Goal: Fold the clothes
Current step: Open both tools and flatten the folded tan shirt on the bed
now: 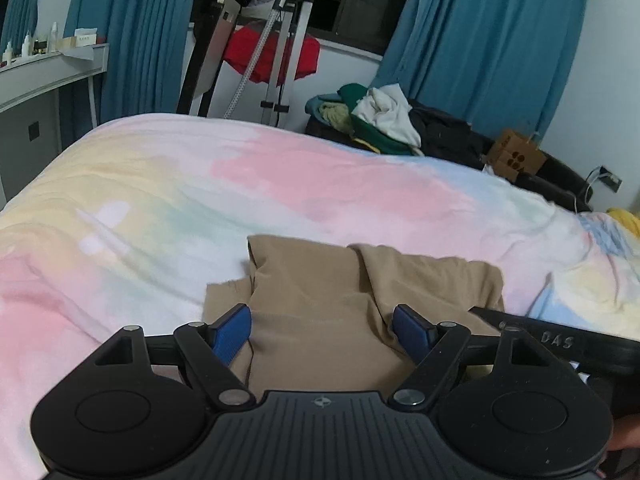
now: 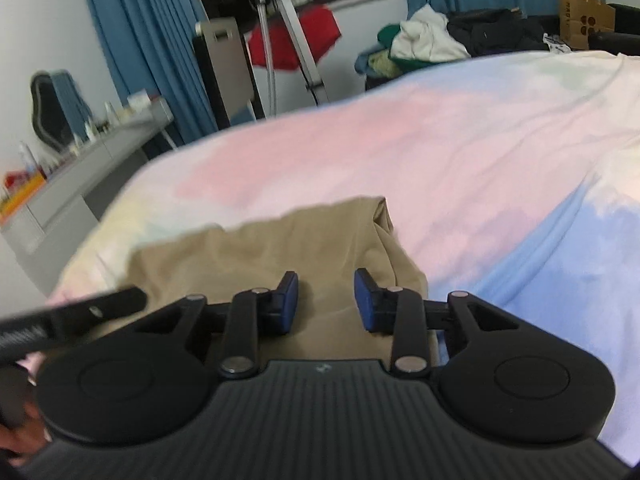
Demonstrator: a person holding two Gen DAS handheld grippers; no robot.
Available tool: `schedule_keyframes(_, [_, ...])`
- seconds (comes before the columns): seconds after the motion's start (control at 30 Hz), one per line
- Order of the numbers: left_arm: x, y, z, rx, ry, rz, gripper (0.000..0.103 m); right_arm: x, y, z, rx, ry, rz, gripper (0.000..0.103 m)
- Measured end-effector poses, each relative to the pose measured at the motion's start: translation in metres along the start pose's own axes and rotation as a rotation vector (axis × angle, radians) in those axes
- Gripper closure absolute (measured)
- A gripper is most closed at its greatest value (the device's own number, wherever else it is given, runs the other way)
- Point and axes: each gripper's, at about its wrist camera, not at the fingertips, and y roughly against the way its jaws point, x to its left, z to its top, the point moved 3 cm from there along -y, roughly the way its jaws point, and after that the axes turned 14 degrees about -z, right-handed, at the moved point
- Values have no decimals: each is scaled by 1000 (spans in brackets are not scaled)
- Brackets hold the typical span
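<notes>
A tan garment (image 1: 340, 288) (image 2: 280, 240) lies folded into a rough rectangle on the pastel bedspread (image 1: 280, 176) (image 2: 440, 140). My left gripper (image 1: 322, 332) hovers over its near edge, jaws wide apart, the blue pads (image 1: 232, 330) clear of the cloth below them. Over the same garment's right part my right gripper (image 2: 326, 300) stands open with a narrower gap, and only flat cloth shows between its pads (image 2: 289, 294). Each gripper's black body edges into the other's view: the right one (image 1: 560, 340), the left one (image 2: 80, 312).
Behind the bed lies a heap of clothes (image 1: 384, 116) (image 2: 428, 44) with a brown paper bag (image 1: 516, 156) (image 2: 584, 20) beside it. A grey desk with bottles (image 1: 44, 72) (image 2: 92, 168) stands at the left. A metal stand (image 1: 280, 40) and blue curtains (image 1: 480, 40) are at the back.
</notes>
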Motion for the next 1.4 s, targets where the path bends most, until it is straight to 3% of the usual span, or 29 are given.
schedule_keyframes(0.27, [-23,25,-3,-19,-68,20,29,-2,35,1,-34,-32,24,68])
schedule_keyframes(0.6, [-55,70,-21,-16,-123,27,29,10,87,-11,-31,-2,82,68])
schedule_keyframes(1.0, [-46,47,-39,83,-114,56,28,14,68,-31,25,40,64,68])
schedule_keyframes(1.2, [-46,54,-33,92,-84,54,29,11,66,-30,47,24,71,68])
schedule_keyframes(1.27, [-50,65,-29,98,-37,47,29,11,67,-29,49,23,69,68])
schedule_keyframes(1.4, [-58,96,-24,69,106,-112,17,12,67,-29,52,23,67,68])
